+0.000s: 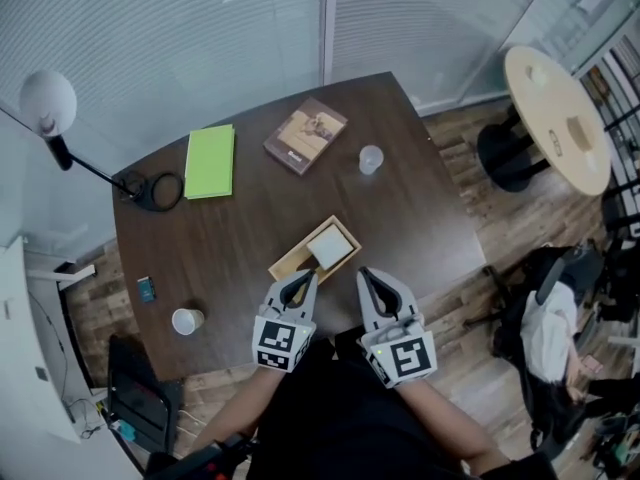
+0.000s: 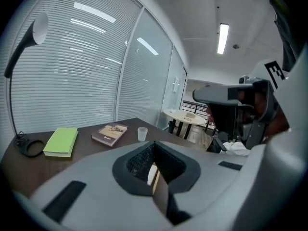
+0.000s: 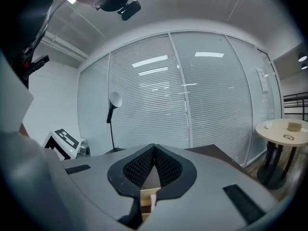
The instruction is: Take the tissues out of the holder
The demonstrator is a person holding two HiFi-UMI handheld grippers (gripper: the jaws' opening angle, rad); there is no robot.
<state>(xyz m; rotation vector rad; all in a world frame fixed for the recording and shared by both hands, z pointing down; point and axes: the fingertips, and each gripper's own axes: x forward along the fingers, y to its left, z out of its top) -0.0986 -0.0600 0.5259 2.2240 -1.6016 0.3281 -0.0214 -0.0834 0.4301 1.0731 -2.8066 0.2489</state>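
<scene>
A shallow wooden holder (image 1: 296, 256) lies near the dark table's front edge with a white stack of tissues (image 1: 329, 245) in it. My left gripper (image 1: 298, 283) hovers just in front of the holder's near left corner, jaws shut and empty. My right gripper (image 1: 372, 280) sits to the holder's near right, also shut with nothing in it. In the left gripper view, the shut left gripper (image 2: 154, 143) shows a sliver of tissues (image 2: 152, 174) and holder (image 2: 157, 184) below its tips. The right gripper (image 3: 154, 147) has the holder's wood (image 3: 146, 196) under its tips.
A green notebook (image 1: 210, 161), a brown book (image 1: 305, 135) and a clear cup (image 1: 371, 159) lie at the table's far side. A white cup (image 1: 186, 320) stands near the front left. A desk lamp (image 1: 47, 103) rises at the left; a round table (image 1: 556, 118) stands at the right.
</scene>
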